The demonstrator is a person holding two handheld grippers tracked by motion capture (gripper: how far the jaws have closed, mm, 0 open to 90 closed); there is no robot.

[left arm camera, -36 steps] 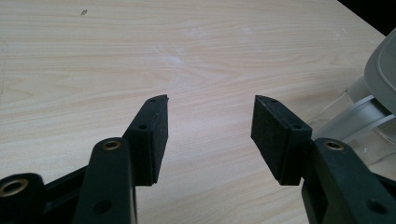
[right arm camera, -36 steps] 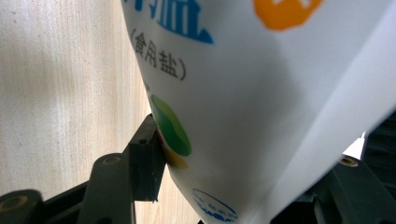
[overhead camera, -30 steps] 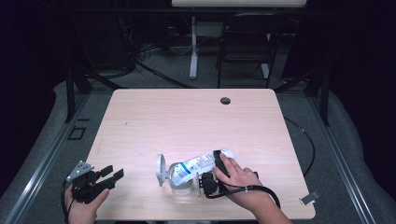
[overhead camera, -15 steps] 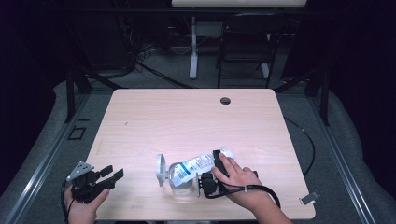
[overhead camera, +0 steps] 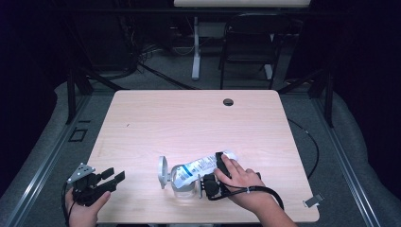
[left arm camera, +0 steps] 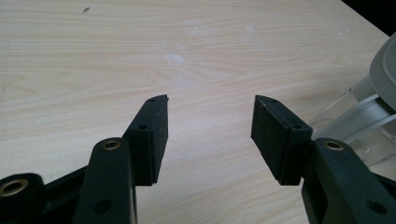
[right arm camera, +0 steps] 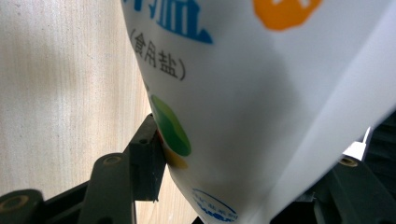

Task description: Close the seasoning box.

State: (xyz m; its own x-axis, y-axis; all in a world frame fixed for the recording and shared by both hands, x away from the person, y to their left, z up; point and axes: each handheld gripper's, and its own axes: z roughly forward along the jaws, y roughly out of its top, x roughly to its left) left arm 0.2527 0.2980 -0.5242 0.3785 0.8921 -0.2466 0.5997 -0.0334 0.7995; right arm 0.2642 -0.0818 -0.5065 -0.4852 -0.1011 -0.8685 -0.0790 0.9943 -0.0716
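From the high view I saw my right gripper point(overhead camera: 211, 183) lying low near the front edge of the worktop point(overhead camera: 198, 118), its fingers clamped on a white salt bag point(overhead camera: 201, 166) whose far end rested on a clear glass jar point(overhead camera: 182, 182) with its hinged lid point(overhead camera: 163, 171) swung open. My right gripper view brought out what that one could not: the bag's print, blue characters above "(食用盐)", an orange shape and a green spot touching one finger point(right arm camera: 148, 158). My left gripper point(overhead camera: 109, 178) sat at the front left corner, fingers apart over bare wood, with the jar just right of them in its own view.
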